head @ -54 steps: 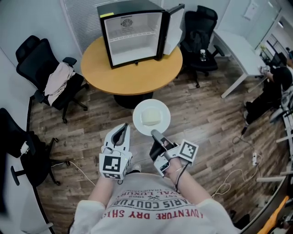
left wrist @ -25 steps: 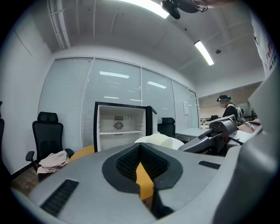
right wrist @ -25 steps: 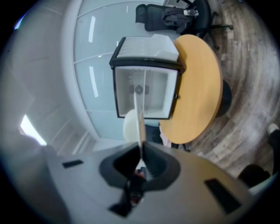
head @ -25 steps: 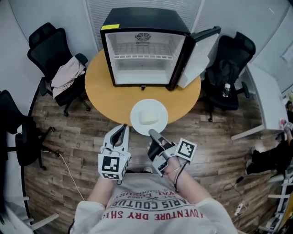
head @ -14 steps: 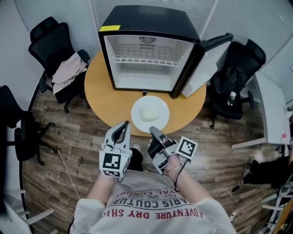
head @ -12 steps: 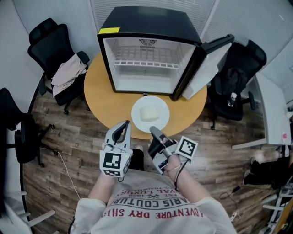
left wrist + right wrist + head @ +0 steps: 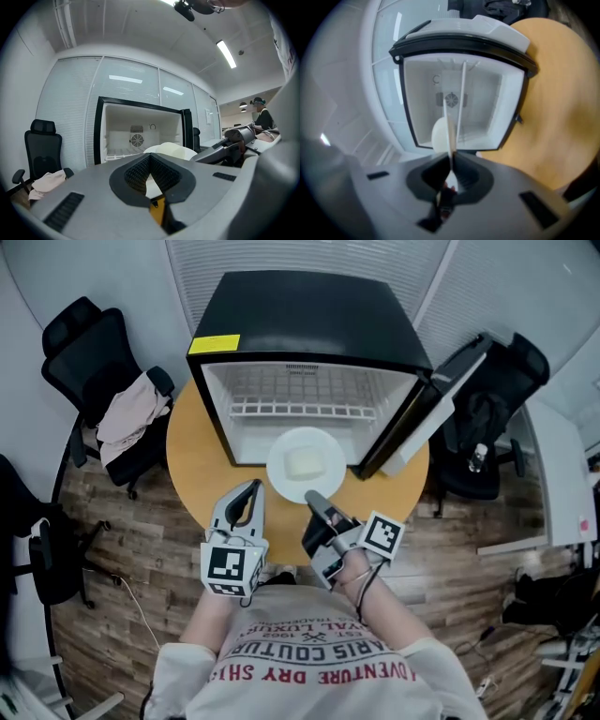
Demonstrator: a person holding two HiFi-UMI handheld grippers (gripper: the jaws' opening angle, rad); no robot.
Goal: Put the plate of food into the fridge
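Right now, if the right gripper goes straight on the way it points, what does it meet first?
The right gripper, shut on the plate, points into the open fridge. The way looks free through the opening; its back wall probably comes first, though depth is unclear.

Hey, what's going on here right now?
A person is bringing a plate of food to the open fridge on the round table. The right gripper is shut on the plate's near rim and holds it at the fridge's opening, not yet set down inside. The left gripper is shut and empty, beside the right one.
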